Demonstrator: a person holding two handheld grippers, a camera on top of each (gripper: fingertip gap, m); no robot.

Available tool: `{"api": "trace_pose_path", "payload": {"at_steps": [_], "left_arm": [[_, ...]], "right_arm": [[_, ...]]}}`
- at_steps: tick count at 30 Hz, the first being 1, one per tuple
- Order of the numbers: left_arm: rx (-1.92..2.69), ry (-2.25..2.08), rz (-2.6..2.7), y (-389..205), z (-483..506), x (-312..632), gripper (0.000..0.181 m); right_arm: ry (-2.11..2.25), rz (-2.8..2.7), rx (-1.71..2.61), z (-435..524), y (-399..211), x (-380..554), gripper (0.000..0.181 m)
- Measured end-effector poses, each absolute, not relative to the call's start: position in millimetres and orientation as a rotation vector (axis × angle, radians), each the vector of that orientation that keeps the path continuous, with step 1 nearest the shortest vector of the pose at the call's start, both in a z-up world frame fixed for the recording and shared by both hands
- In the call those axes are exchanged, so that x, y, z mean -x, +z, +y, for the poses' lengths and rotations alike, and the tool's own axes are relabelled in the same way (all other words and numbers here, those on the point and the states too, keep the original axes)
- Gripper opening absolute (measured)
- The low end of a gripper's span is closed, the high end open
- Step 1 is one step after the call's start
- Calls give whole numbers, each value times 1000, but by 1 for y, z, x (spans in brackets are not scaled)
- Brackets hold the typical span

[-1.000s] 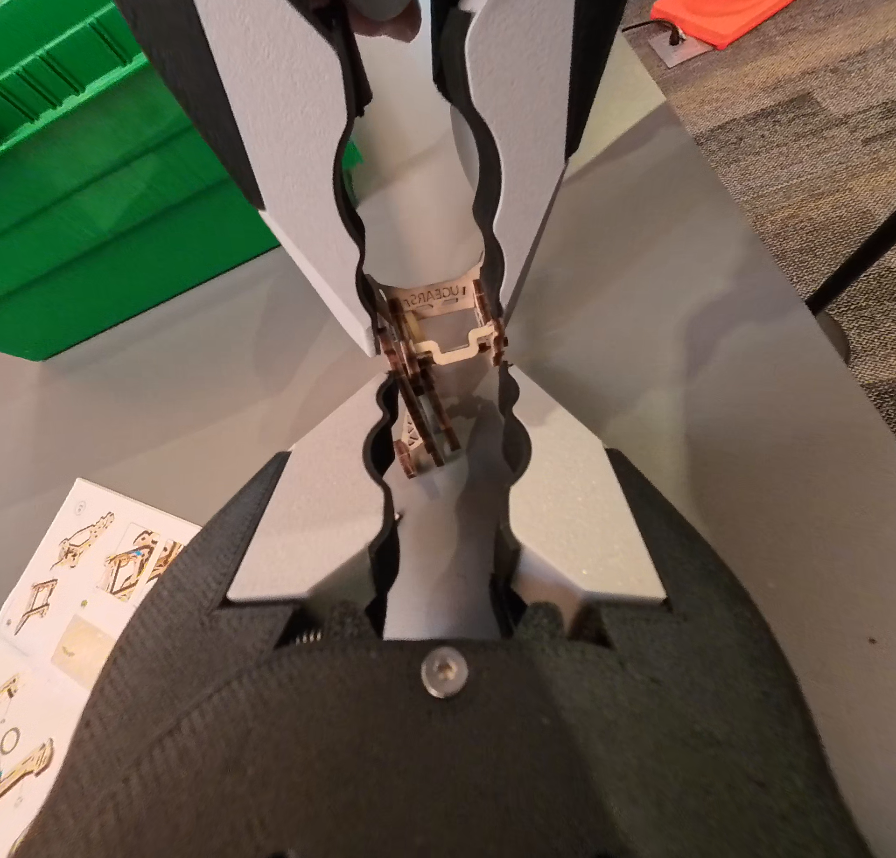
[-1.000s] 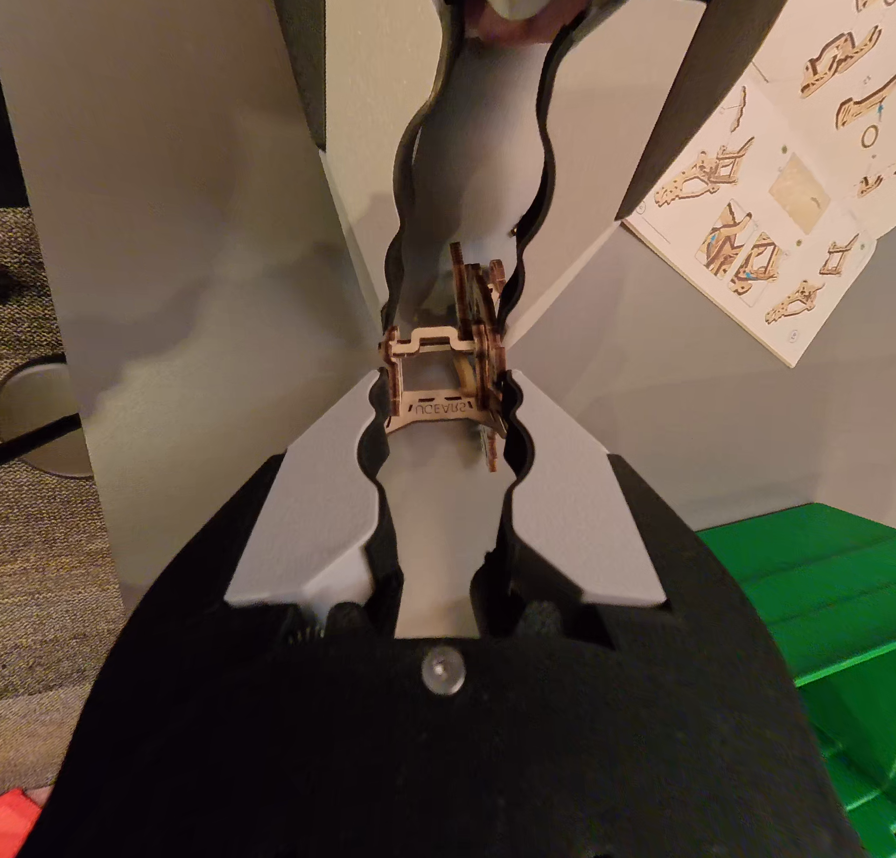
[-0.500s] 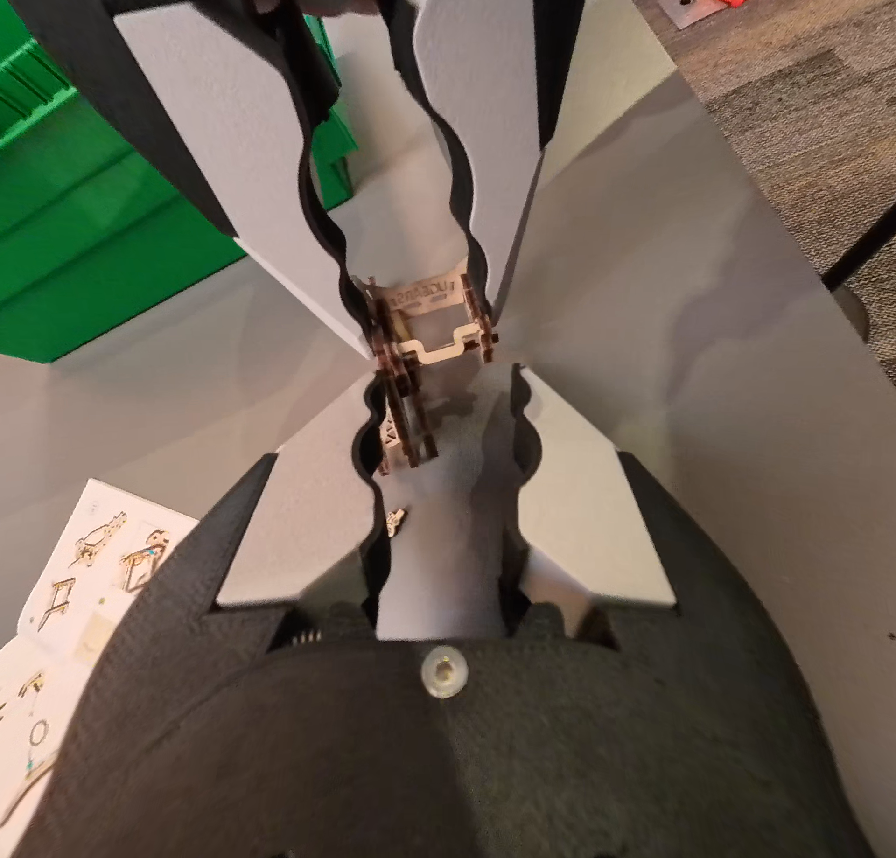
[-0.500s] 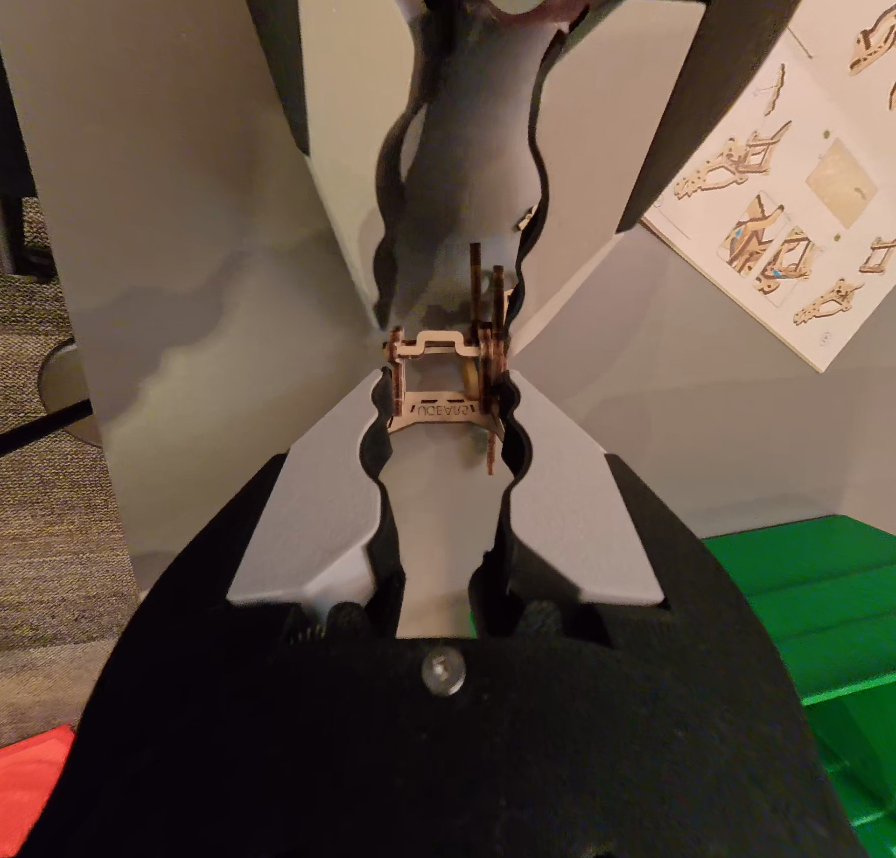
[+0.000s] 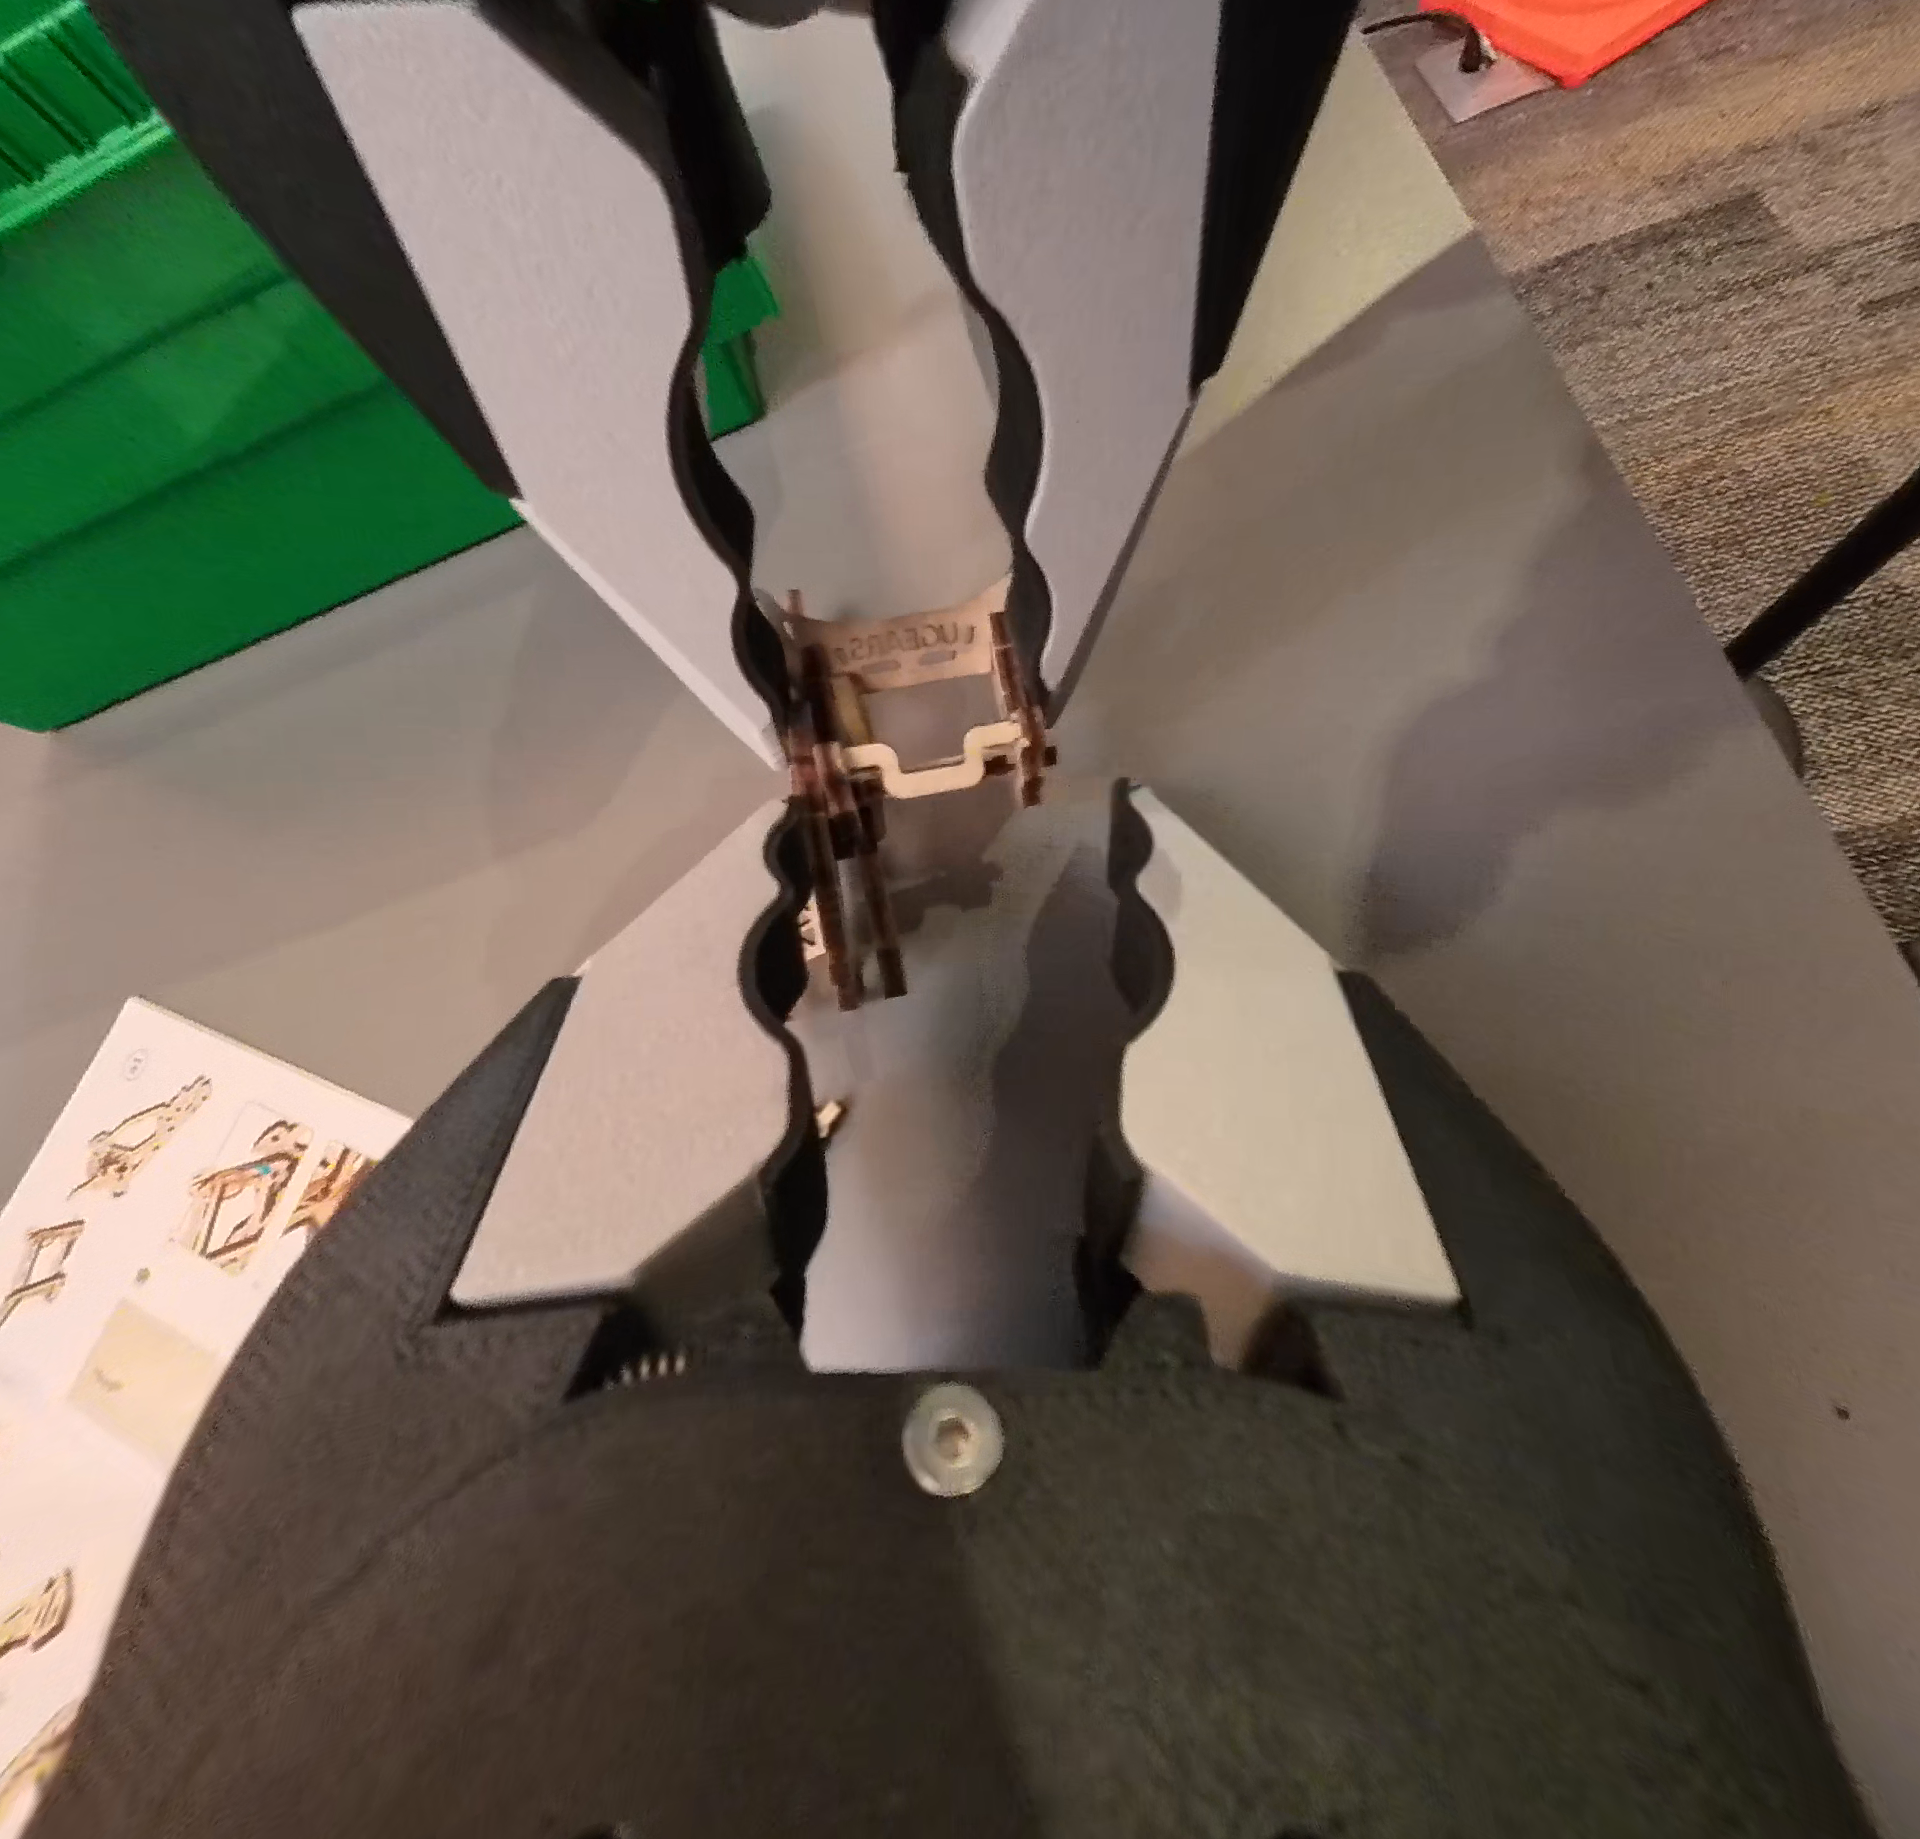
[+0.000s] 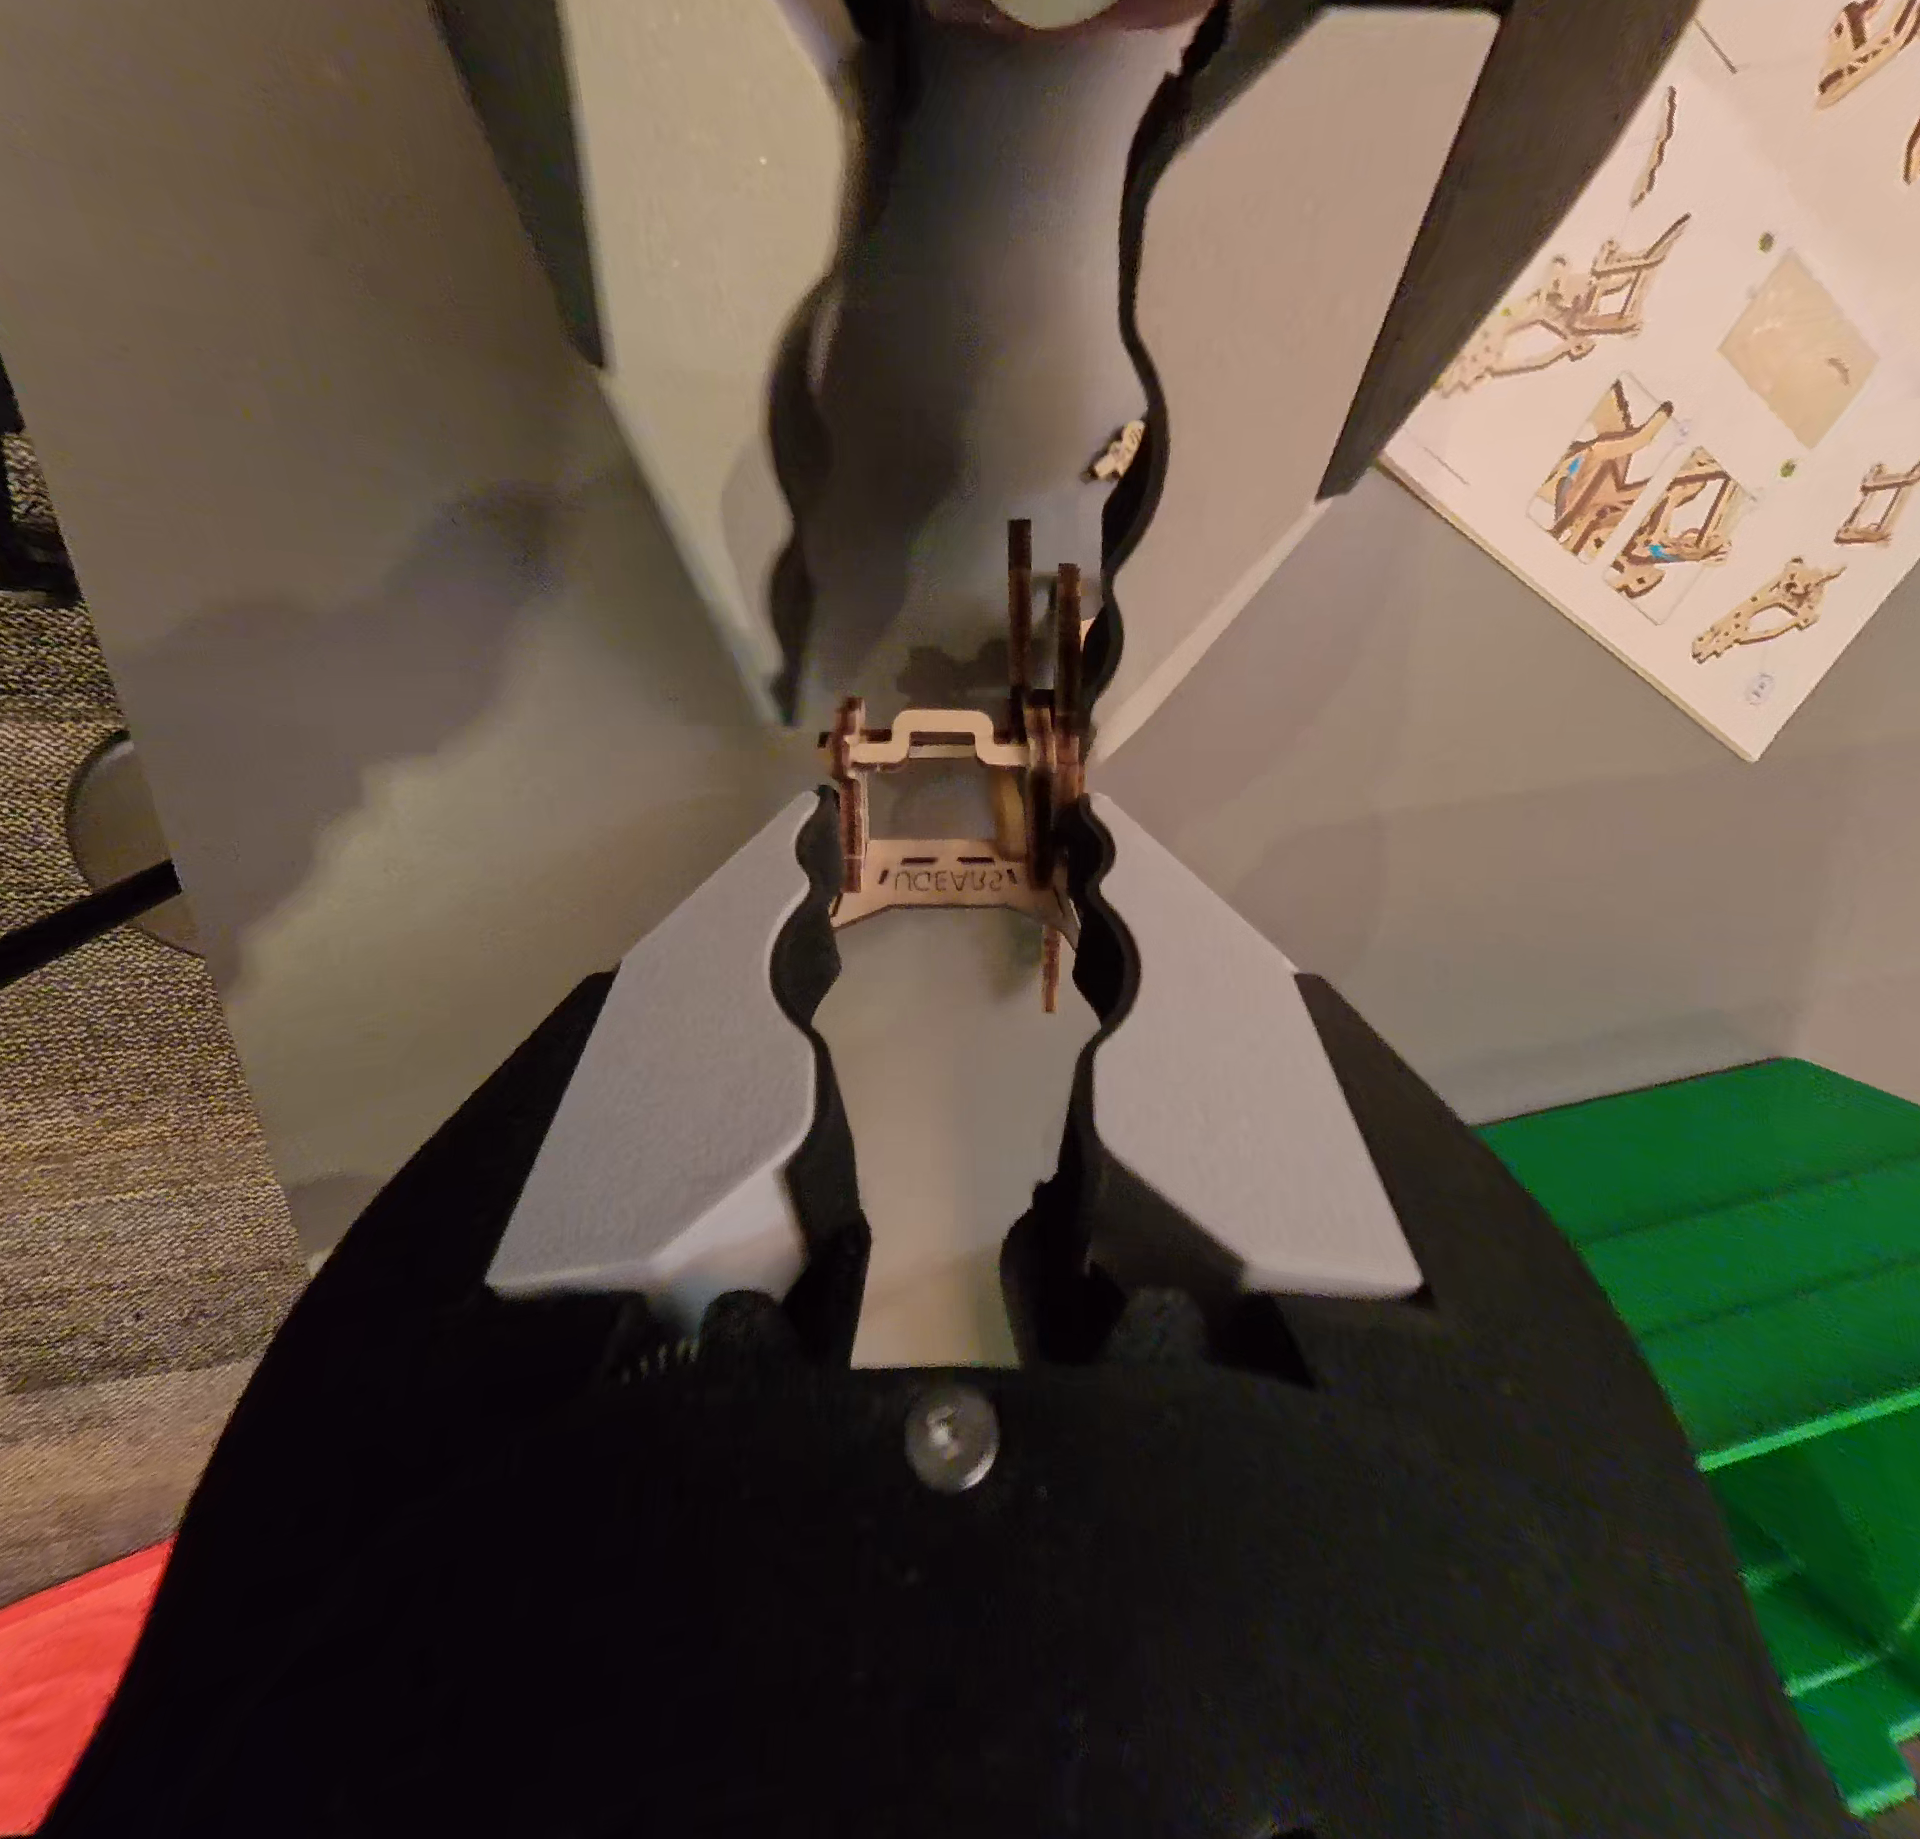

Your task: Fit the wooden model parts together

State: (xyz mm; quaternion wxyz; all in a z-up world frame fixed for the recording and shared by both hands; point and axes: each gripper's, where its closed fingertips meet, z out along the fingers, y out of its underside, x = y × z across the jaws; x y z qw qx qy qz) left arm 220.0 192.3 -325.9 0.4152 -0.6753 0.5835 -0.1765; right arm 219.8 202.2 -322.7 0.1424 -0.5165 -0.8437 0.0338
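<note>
My left gripper point(image 5: 948, 833) and right gripper point(image 6: 954, 833) look alike — textured black printed bodies, pale grey wedge fingers point(image 5: 1226, 1083) edged with wavy black pads point(image 6: 805, 958), one silver hex screw point(image 5: 953, 1455) centred on each.

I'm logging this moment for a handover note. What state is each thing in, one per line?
Left tool: open, one finger beside the model's arm.
Right tool: shut on the model's frame.
Model: part-built, held above the table.
Instruction sheet: flat on the table, pictures up.
Small wooden part: loose on the table.
Green bin: contents not visible.
</note>
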Motion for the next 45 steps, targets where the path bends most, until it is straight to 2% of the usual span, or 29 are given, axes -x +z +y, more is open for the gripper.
{"api": "trace_pose_path", "payload": {"at_steps": [3, 24, 29, 32, 42, 45], "left_arm": [[1698, -393, 1442, -324, 198, -217, 42], [1705, -414, 1406, -324, 202, -218, 40], [1700, -447, 1431, -326, 198, -220, 55], [1712, -439, 1401, -324, 202, -219, 43], [1741, -493, 1381, -324, 204, -217, 43], [1771, -563, 1368, -323, 204, -216, 43]], "right_arm": [[101, -2421, 1496, 202, -323, -219, 41], [46, -2408, 1508, 205, -322, -219, 40], [37, -2394, 1520, 209, -323, -219, 40], [46, -2397, 1528, 206, -323, -218, 41], [53, -2389, 1562, 210, -320, -217, 43], [76, -2359, 1596, 211, -315, -218, 54]]}}
